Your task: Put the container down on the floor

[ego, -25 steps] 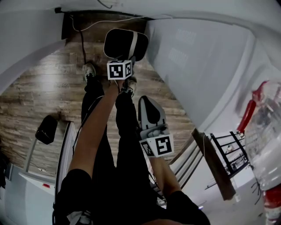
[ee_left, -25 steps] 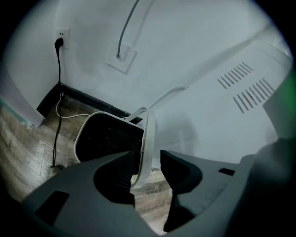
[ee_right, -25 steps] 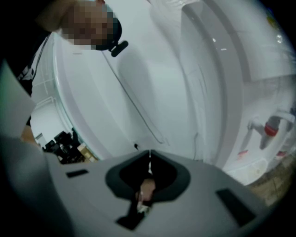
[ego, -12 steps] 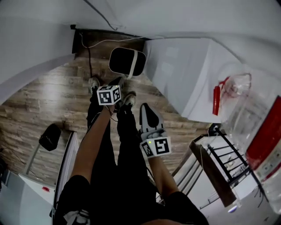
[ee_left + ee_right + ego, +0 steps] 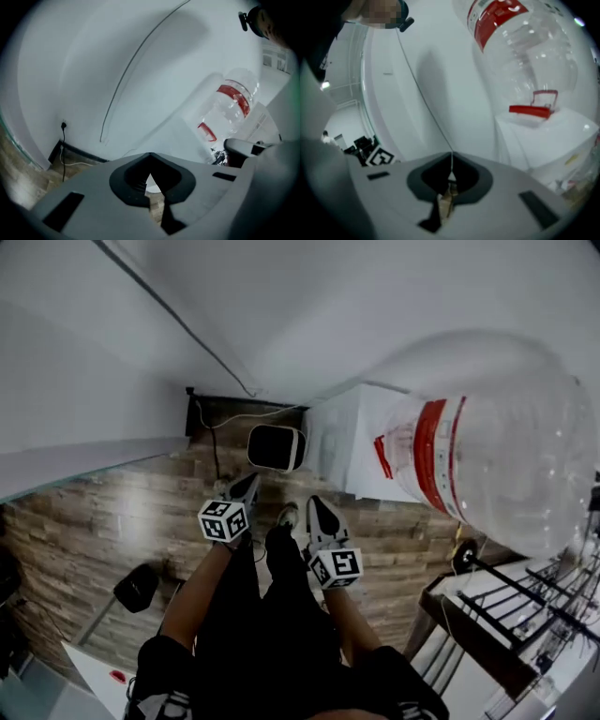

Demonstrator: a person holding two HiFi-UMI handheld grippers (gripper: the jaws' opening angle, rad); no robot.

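Observation:
The container [image 5: 275, 447], dark with a white rim, stands on the wooden floor [image 5: 103, 521] against the wall, beside a white cabinet [image 5: 349, 451]. My left gripper [image 5: 246, 486] hangs a little short of it, over the person's shoes, with its jaws shut and nothing between them. In the left gripper view my left gripper [image 5: 149, 169] points at the white wall, jaws closed together. My right gripper [image 5: 319, 509] hangs beside the person's leg, clear of the container. In the right gripper view my right gripper [image 5: 451, 172] is also shut on nothing.
A big clear water bottle [image 5: 487, 456] with a red label lies on the white cabinet at the right. A black wire rack [image 5: 525, 606] stands at the lower right. A cable [image 5: 217, 418] runs down the wall. A dark object [image 5: 136, 587] sits at the lower left.
The left gripper has drawn back from the container, which stays on the floor, and its jaws have closed. The head view has tilted up, bringing the bottle in large.

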